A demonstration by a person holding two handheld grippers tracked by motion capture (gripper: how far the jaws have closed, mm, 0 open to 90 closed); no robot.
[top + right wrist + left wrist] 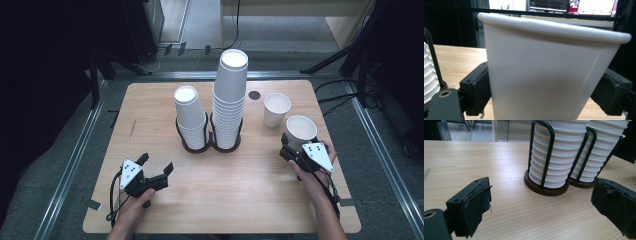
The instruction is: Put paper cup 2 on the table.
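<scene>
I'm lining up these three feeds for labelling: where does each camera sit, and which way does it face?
High view: above the person's side, facing forward and down on the table; forearms, left gripper, right gripper.
Left gripper view: between open jaws, facing the cup holder.
Right gripper view: jaws clamp the held cup.
All share the holder.

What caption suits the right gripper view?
Right gripper fingers clamp a white paper cup above the wooden table.

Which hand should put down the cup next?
Right, probably. The right claw is shut on a cup, beside the single cup standing on the table. The left claw is open, holding nothing, on the other side of the stacks.
</scene>
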